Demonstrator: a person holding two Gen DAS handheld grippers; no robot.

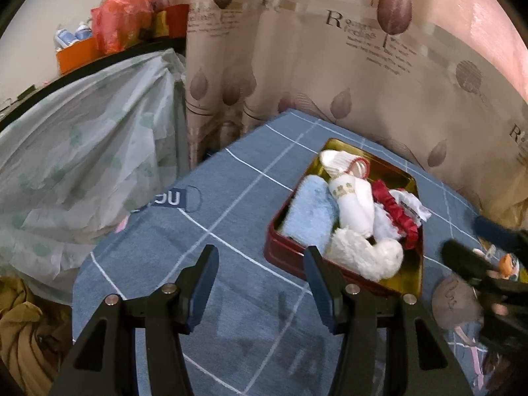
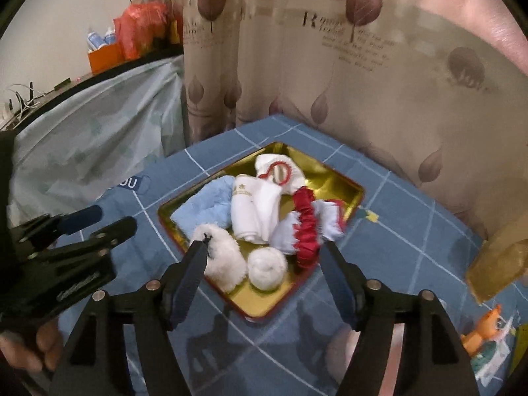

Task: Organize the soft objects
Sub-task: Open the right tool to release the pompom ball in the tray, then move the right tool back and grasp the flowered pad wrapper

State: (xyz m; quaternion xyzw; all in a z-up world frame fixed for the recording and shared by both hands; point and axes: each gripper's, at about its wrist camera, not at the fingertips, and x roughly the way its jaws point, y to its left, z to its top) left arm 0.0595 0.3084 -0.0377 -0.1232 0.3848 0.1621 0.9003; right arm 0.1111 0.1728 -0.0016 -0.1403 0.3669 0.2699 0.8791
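Tin with a gold lining and dark red walls sits on the blue checked cloth of the worktop, and most of the soft things already lie inside it. At its left end is a light blue towel; beside that, a rolled white sock with gold print, and behind it a white sock with red trim. A red scrunchie drapes over a white cloth on the right, and two fluffy white pieces rest at the near edge.

The right tongs hang wide open over the tin's near edge, holding nothing; a fluffy piece shows between the fingers without being pinched. The left tongs are also wide open and empty, hovering to the tin's left.

The sorting looks nearly done. Left outside, near the tin's right side, are a grey-pink plush item and an orange toy figure; whether either belongs in the tin is a guess.
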